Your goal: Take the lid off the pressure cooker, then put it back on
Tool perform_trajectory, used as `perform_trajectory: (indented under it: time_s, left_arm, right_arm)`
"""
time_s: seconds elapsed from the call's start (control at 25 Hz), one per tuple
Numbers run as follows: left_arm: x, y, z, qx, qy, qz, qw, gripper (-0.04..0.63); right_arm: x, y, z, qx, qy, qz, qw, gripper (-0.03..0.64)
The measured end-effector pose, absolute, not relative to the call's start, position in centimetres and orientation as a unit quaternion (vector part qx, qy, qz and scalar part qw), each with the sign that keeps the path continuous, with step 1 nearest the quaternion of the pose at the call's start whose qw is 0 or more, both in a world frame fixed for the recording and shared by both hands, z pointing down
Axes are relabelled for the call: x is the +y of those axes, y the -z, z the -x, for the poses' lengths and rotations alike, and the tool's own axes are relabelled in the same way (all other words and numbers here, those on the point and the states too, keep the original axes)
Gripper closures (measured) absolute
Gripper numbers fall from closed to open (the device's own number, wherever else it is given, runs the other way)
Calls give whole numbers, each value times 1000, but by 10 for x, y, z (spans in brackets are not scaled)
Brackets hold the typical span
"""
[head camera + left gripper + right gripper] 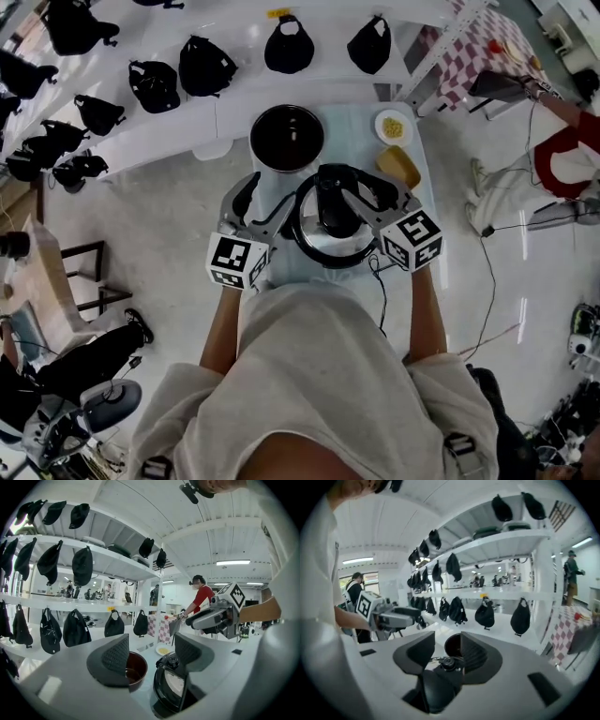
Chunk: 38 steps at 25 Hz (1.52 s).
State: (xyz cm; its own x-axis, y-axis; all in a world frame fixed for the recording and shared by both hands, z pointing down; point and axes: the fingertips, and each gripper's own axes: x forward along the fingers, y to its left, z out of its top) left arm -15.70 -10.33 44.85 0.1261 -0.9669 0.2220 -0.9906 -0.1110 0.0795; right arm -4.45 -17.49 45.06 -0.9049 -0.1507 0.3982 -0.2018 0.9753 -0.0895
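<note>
The open, dark pressure cooker pot [286, 137] stands at the far end of the small pale table [281, 272]. Nearer me is its lid [333, 246], a black-rimmed disc with a black handle [337, 202]. My right gripper [361, 199] comes in from the right, and its jaws sit against both sides of the handle [436, 691], behind the knob [449, 663]. The left gripper [267, 208] stands open at the lid's left. From the left gripper view, the lid [174, 686] looks tilted under the right-hand jaw, and the pot [136, 670] shows between the jaws.
A small white dish of yellow bits [393, 126] and a yellow block [399, 166] lie at the table's far right. White shelves with black caps and bags [206, 66] curve behind. A checkered table [473, 52] and a person in red [562, 155] are at the right.
</note>
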Motion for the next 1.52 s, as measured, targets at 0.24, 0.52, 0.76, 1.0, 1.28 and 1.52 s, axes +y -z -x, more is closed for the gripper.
perform_trajectory:
  time_s: [0.24, 0.52, 0.76, 1.0, 1.28, 1.52]
  left_arm:
    - [-106, -447, 163, -666, -54, -737, 101, 403]
    - [-103, -452, 174, -681, -59, -723, 100, 583]
    - [-102, -451, 176, -682, -59, -722, 100, 583]
    - [-102, -451, 174, -683, -61, -721, 99, 583]
    - [-103, -451, 176, -683, -62, -721, 97, 583]
    - [-104, -451, 174, -682, -65, -723, 96, 583]
  right_arm:
    - [-203, -434, 16, -967, -73, -212, 123, 552]
    - [-204, -433, -12, -956, -65, -266, 110, 617]
    - [-203, -434, -17, -952, -58, -275, 117, 617]
    - [-201, -438, -15, -952, -51, -276, 125, 617]
    - [-200, -440, -11, -952, -47, -275, 127, 617]
    - [-199, -442, -11, -951, -45, -276, 129, 617]
